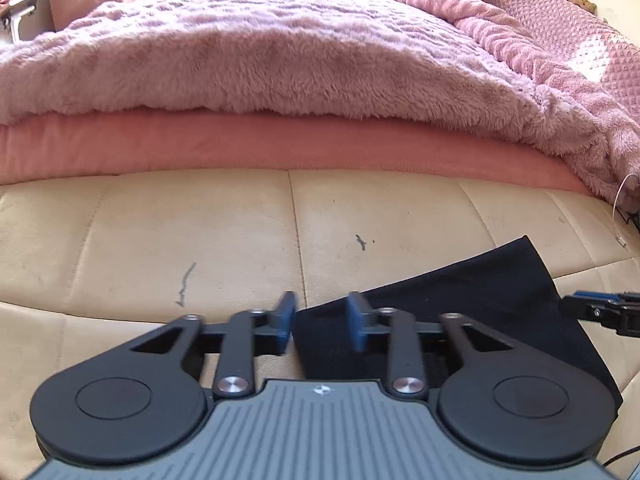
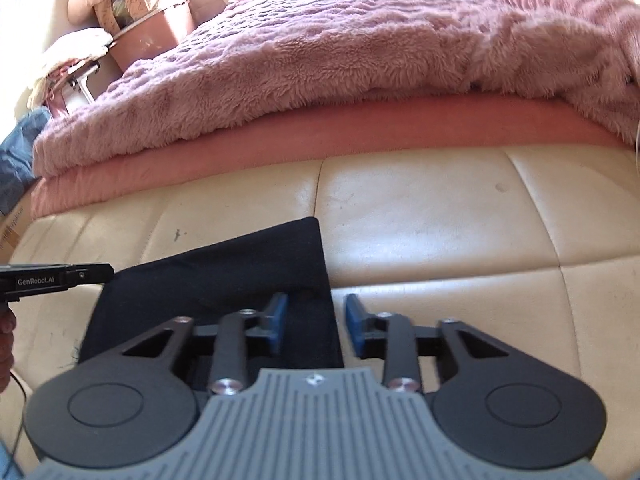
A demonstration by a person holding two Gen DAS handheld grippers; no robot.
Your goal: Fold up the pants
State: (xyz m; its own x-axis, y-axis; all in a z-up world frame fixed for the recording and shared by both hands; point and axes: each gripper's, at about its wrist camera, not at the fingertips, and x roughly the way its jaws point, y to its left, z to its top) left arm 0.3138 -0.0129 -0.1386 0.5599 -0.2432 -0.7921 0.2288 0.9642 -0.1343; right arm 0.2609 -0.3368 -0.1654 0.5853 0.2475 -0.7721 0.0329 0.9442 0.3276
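Note:
The black pants [image 1: 460, 304] lie folded into a flat rectangle on a cream leather bench [image 1: 160, 232]. In the left wrist view my left gripper [image 1: 322, 322] is open, its blue pads straddling the pants' left edge just above the cloth. In the right wrist view my right gripper [image 2: 314, 322] is open over the right edge of the pants [image 2: 224, 280], left pad above the cloth, right pad above the bench [image 2: 440, 220]. Each gripper shows at the edge of the other's view: the right [image 1: 600, 308], the left [image 2: 56, 276]. Neither holds anything.
Behind the bench is a bed with a fluffy pink blanket [image 1: 280, 60] over a pink mattress cover [image 1: 280, 140]. A quilted pink headboard [image 1: 580, 28] is at right. Cluttered boxes and a tub [image 2: 148, 20] stand at the far left. A thin cable [image 1: 618, 216] hangs at right.

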